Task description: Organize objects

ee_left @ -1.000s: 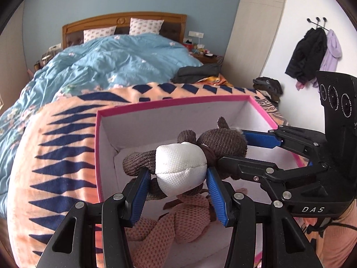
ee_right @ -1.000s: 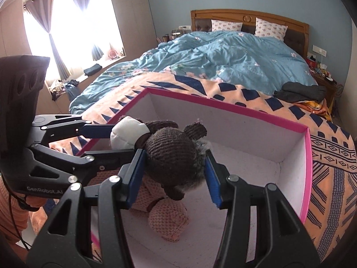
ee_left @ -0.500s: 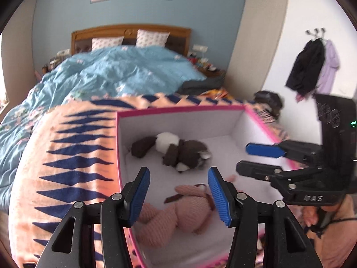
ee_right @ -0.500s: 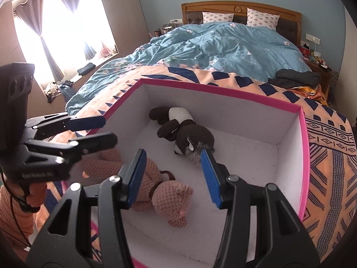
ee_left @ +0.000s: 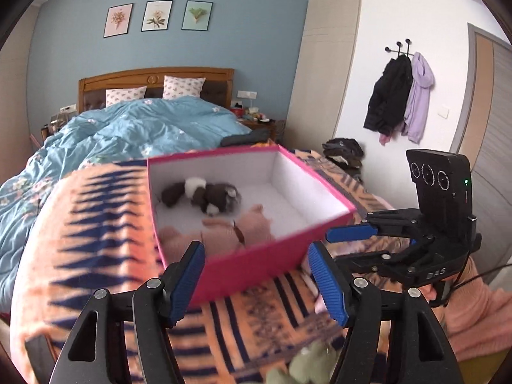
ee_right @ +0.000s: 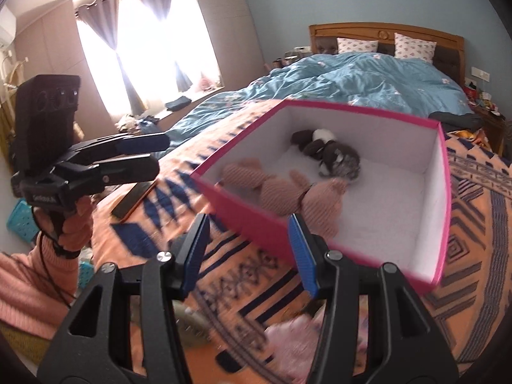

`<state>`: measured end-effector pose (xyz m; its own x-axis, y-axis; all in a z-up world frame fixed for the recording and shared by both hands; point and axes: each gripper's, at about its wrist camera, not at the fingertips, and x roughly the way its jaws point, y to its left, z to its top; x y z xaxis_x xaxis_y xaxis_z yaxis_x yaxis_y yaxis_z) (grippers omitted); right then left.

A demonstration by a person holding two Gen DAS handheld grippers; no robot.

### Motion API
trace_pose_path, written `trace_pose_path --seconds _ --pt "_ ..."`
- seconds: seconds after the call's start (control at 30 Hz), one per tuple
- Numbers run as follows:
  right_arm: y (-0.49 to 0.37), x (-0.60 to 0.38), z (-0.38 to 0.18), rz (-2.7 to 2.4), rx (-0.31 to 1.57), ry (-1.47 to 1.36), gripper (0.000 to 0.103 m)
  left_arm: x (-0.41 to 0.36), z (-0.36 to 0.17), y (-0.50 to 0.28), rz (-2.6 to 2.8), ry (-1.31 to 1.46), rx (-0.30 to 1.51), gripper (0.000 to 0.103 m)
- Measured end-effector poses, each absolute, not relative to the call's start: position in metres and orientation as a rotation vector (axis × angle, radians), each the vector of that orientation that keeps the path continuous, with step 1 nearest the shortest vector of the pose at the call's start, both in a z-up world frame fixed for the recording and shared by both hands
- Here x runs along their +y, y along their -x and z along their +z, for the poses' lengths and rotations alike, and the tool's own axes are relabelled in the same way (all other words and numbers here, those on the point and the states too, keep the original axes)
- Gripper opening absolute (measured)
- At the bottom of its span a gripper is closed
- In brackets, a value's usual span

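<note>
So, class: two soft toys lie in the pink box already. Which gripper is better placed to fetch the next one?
Probably the left gripper: its jaws are opening, empty, above a green plush toy. The right gripper is empty too, a pink plush toy beneath it.

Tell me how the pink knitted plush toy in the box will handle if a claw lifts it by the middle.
The pink plush toy lies sprawled in the pink box, limbs splayed, so it will probably sag at both ends. Its knitted surface looks grippy and soft, so the pads should sink in rather than slip. It is likely light and not fragile.
</note>
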<state>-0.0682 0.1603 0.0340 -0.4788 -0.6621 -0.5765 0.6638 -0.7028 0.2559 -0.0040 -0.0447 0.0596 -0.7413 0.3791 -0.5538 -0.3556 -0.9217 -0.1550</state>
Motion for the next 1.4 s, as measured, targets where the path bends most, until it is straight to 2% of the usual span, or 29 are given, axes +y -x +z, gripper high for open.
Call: trace_pose_path --seconds 0.27,0.37,0.53,0.6,0.9,1.13,1.23,1.3,1.4 --pt "0.033 0.141 -0.020 -2.039 -0.025 -1.009 0.054 -0.045 0.009 -0.030 2.541 0.999 -0.168 0.069" --pt "0.028 0.139 -0.036 -1.999 -0.062 -1.052 0.054 -0.046 0.000 -0.041 2.554 1.037 -0.148 0.069" --pt "0.024 0.138 -0.055 -1.973 -0.129 -1.106 0.064 -0.045 -0.013 -0.055 2.528 1.094 -0.169 0.069" --pt "0.025 0.140 -0.060 -1.957 -0.178 -1.122 0.065 -0.046 -0.017 -0.058 2.518 1.116 -0.183 0.069" --pt "0.027 0.126 -0.062 -1.940 -0.181 -1.116 0.065 -0.052 -0.039 -0.069 2.493 1.226 -0.225 0.069" --pt "0.025 0.131 -0.061 -1.944 -0.187 -1.111 0.059 -0.053 -0.052 -0.078 2.460 1.272 -0.291 0.068" --pt "0.024 0.132 -0.060 -1.960 -0.192 -1.101 0.057 -0.052 -0.057 -0.074 2.455 1.316 -0.314 0.062" --pt "0.024 0.135 -0.057 -1.977 -0.184 -1.093 0.056 -0.050 -0.056 -0.073 2.435 1.309 -0.335 0.052" --pt "0.026 0.138 -0.055 -1.997 -0.188 -1.083 0.056 -0.045 -0.052 -0.071 2.445 1.295 -0.312 0.050"
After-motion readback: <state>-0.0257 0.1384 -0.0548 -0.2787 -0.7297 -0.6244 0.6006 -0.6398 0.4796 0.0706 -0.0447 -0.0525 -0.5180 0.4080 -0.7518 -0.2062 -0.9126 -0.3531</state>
